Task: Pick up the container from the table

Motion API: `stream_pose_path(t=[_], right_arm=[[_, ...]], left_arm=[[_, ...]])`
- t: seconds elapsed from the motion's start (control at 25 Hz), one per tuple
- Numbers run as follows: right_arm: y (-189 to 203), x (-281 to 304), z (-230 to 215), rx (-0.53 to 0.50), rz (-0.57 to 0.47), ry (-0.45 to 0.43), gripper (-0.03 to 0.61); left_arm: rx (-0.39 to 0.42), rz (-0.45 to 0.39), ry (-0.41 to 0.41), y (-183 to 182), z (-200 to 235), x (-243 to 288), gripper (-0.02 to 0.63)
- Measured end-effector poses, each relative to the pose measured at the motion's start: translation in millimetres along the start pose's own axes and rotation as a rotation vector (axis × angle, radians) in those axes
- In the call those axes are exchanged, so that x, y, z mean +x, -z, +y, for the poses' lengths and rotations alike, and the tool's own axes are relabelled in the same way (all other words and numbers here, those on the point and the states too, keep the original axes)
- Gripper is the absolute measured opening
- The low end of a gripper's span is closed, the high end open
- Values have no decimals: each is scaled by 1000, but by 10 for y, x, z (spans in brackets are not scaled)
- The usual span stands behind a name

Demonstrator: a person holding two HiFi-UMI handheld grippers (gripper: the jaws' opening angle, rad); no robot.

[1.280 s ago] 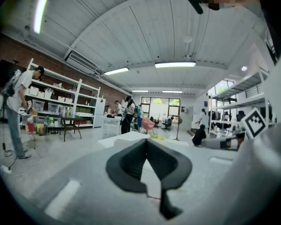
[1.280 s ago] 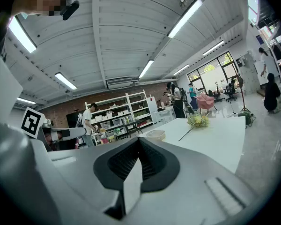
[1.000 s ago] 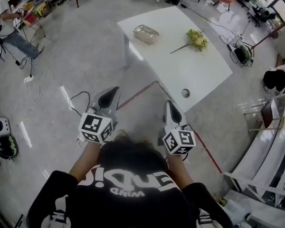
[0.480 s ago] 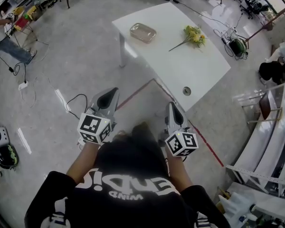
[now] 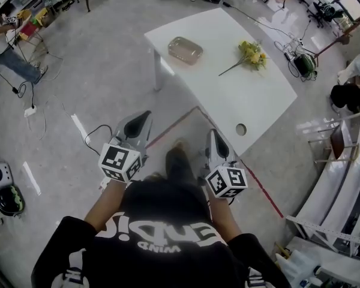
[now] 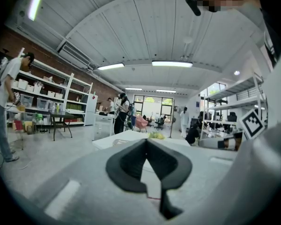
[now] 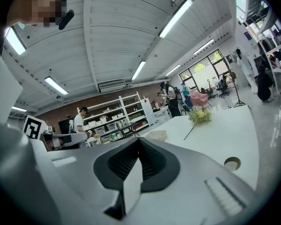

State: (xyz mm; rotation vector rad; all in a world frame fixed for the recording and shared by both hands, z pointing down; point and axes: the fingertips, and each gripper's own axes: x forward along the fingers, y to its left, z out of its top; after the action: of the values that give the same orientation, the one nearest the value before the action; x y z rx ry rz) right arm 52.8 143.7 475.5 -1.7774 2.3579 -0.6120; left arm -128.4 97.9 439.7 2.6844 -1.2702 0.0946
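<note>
Plainly both hand-held grippers (image 5: 145, 116) (image 5: 213, 132) closed, empty.

Ahead of the left tool (image 6: 146, 141), its own body is hiding the near part of the bench (image 6: 126, 135) and the lower half of the container (image 6: 120, 142). The body of the right tool (image 7: 138, 138) is covering the bench's near edge too. The container's contents are showing too small to tell.

On table (image 5: 258, 101), ahead: container (image 5: 185, 49) at far-left corner, flowers (image 5: 250, 53) to its right, hole (image 5: 240, 129) near front edge. Short of table, over floor (image 5: 102, 71): left gripper (image 5: 145, 116) and right gripper (image 5: 213, 134) side by side, well apart from container.
</note>
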Motion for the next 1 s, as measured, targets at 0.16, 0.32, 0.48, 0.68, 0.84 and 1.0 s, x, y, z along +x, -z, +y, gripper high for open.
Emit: stream_pose_path(t=[0.16,0.32,0.48,0.68,0.84,1.0], right_arm=[[-111,370,-42,4,4,-7,2],[-243,698,-154,3,11,-14,2],[-304,1008,-295,12,22,-19,2],[-431,1370,-410,35,35,-63,2],[-603,1666,-491,10,52,-102,2],[-789,1874,-684,-10,48,-106,2]], left_arm=[[-4,-1,-1,-107,240,253,2],[-3,-3,-1,-199,394,576,2],[-8,-1,-5,-255,525,842,2],[-17,6,-27,-332,676,1135,2],[-5,0,-45,-470,768,1397,2],[-8,-7,-60,-551,800,1688,2]])
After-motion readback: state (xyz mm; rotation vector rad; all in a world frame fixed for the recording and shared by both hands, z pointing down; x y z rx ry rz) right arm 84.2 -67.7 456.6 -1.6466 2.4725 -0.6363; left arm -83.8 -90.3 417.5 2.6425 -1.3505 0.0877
